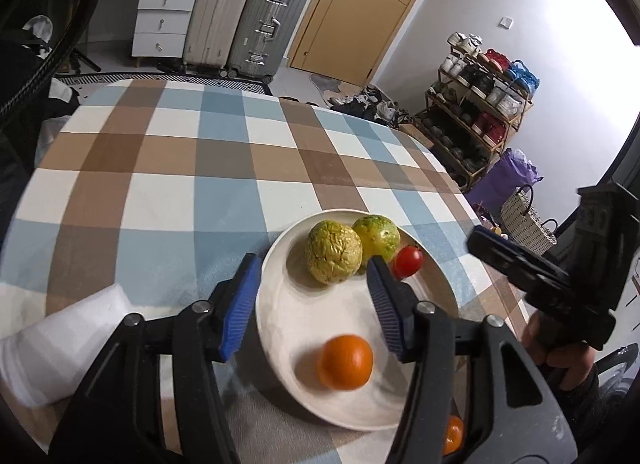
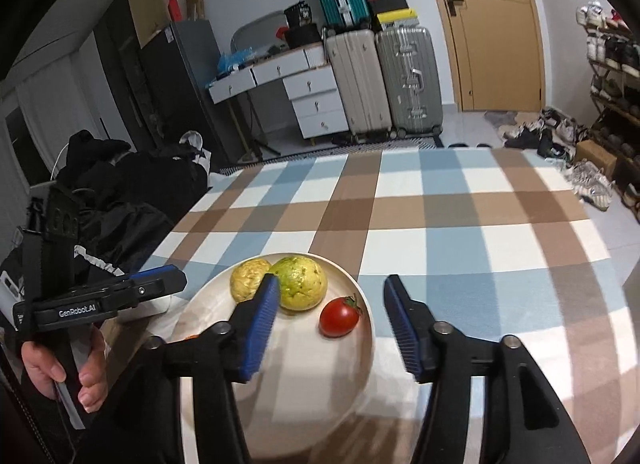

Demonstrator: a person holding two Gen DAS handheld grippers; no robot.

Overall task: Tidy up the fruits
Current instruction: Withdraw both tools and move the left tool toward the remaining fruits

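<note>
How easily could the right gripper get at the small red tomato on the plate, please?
Probably yes. The right gripper is open, its jaws spread with the tomato lying just ahead between them on the plate. The green-yellow fruit beside it sits apart.

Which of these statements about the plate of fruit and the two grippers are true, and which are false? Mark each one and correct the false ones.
1. The orange lies on the white plate. True.
2. The left gripper is shut on the orange. False: its jaws stand open and hold nothing.
3. The small red tomato is on the plate, beside the green-yellow fruit. True.
4. The two large yellowish fruits sit at opposite ends of the plate. False: the wrinkled yellow fruit touches the green-yellow one.
5. The right gripper is open over the plate. True.
</note>
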